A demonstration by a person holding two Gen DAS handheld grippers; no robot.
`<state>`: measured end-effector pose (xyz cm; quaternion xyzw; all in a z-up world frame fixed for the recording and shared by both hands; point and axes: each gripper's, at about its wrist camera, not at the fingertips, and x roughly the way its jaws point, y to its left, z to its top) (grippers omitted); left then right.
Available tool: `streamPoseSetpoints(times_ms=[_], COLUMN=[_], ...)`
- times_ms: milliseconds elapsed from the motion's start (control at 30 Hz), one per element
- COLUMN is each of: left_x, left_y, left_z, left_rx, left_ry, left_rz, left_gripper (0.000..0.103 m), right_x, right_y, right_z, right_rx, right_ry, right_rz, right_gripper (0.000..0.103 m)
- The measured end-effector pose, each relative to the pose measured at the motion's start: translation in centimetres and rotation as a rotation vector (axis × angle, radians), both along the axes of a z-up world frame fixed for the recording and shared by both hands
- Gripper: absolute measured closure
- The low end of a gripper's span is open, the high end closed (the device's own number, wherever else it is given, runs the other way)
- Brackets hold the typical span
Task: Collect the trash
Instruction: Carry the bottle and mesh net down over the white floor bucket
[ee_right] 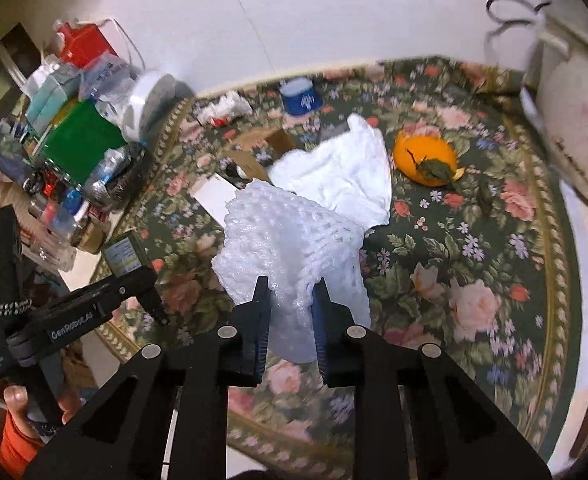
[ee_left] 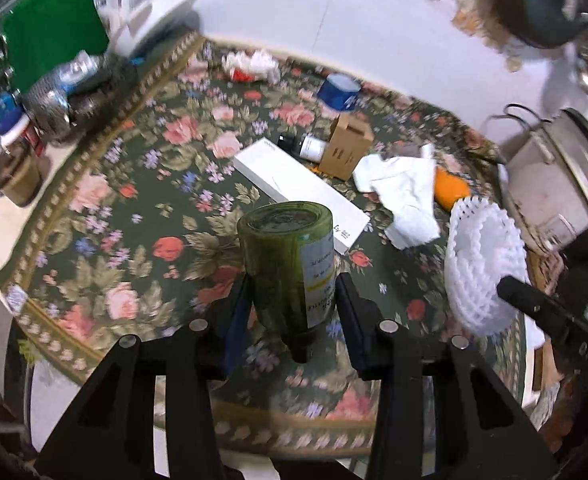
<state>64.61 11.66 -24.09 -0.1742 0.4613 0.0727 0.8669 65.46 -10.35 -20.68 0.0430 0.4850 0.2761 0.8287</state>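
Crowding the tablecloth (ee_left: 142, 216) — box (ee_left: 298, 192), orange (ee_right: 424, 160), tissue (ee_right: 342, 168)

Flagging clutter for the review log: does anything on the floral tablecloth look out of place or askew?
Yes. A brown carton lies tipped on its side with a small white bottle toppled against it. A crumpled white cloth sprawls beside an orange. Wadded wrapper scraps sit near the far edge.

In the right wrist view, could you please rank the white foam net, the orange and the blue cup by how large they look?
1. White foam net, though it is held nearest the camera, which inflates it.
2. Orange.
3. Blue cup, farthest back.
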Motion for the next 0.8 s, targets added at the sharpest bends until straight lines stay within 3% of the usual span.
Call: streamPoseSetpoints(times_ms=[300,500,633,800], left_x=[-9.8,-16.1,-19.1,-21.8], left_y=[1.9,2.8,3.0,2.6], left_z=[4.2,5.4,5.4,3.8], left_rx=[0.059,0.078,0.076,0.047], left_ry=[-0.12,-0.175,-0.174,-0.11], left_rz=[-0.113,-0.174,-0.206,-0.232], left_gripper=[0.061,0.061,0.061,0.061], right_x=[-9.0,-15.0,-19.0,-22.5], right_y=[1.8,3.4,4.0,4.1], right_z=[4.4,5.0,4.9,4.0], right_rx=[-0.003,0.012,0.02,0.003], right_ry=[-0.168,-0.226,-0.224,-0.174], right_rz=[-0.106,-0.137,-0.156,-0.168], right_gripper=[0.085,0.085,0.085,0.085])
